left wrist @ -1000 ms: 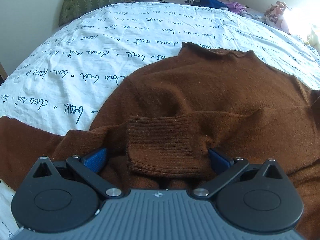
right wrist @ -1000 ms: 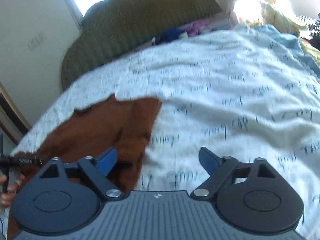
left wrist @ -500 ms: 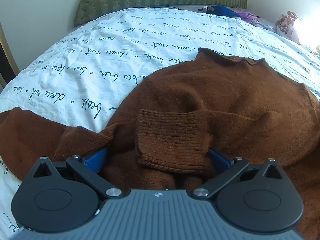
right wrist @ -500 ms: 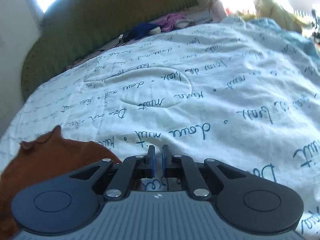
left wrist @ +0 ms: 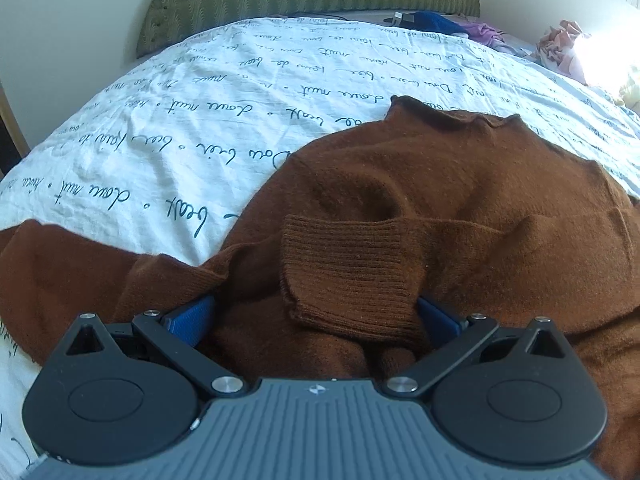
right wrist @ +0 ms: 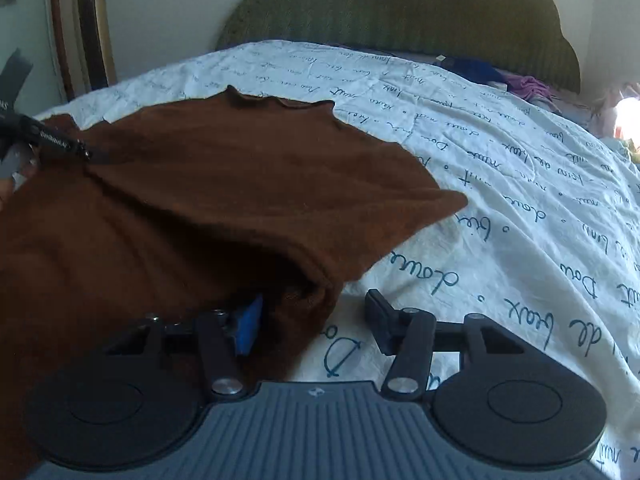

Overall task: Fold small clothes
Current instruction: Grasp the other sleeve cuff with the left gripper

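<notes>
We see the brown sweater spread on the bed sheet — its ribbed cuff between our spread left hand-held gripper, its edge between our spread right hand-held gripper.

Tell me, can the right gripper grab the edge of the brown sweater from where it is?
Probably yes. The right gripper is open, and the brown sweater already has its folded edge lying between the two fingers, with nothing in the way.
</notes>
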`<state>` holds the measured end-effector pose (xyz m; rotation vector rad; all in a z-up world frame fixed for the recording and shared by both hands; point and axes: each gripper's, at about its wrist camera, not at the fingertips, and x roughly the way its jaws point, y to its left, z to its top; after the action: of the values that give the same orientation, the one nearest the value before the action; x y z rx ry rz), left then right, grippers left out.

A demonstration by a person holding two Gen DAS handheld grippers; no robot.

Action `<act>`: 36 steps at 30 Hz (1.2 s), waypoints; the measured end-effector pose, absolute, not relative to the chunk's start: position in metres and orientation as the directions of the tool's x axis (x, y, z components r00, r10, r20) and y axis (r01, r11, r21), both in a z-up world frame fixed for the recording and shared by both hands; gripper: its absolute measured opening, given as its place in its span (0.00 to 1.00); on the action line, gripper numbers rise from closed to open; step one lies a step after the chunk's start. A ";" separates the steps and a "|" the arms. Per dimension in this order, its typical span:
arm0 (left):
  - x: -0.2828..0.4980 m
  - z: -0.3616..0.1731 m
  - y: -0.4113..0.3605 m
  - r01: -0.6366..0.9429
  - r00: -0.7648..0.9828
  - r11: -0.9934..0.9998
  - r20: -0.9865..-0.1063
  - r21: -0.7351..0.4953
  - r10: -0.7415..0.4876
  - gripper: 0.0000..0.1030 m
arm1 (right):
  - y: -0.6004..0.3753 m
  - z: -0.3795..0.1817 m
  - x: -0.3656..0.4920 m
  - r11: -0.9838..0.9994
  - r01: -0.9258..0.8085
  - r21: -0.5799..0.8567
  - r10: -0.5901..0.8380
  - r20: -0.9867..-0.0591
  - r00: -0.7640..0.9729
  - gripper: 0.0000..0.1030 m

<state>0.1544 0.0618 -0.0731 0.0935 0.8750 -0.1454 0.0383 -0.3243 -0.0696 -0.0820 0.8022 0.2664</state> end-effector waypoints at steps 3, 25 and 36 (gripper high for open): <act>0.149 -0.058 0.085 0.127 0.636 0.988 -0.757 -0.088 -0.149 1.00 | -0.331 -0.037 0.030 0.974 -0.218 0.052 0.203 -0.619 0.759 0.54; 0.127 -0.027 0.273 -0.131 0.690 0.875 -0.677 -0.466 -0.257 1.00 | -0.289 -0.052 0.035 0.957 -0.140 0.253 0.265 -0.573 0.776 0.90; 0.172 -0.078 0.383 -0.252 0.772 0.406 -0.436 -0.878 -0.463 1.00 | -0.264 -0.066 0.017 0.899 -0.134 0.417 0.364 -0.541 0.758 0.90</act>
<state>0.1716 0.3831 -0.0779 -1.1728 0.7168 -0.1479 0.0171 -0.2639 -0.0660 0.3688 0.6581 0.2784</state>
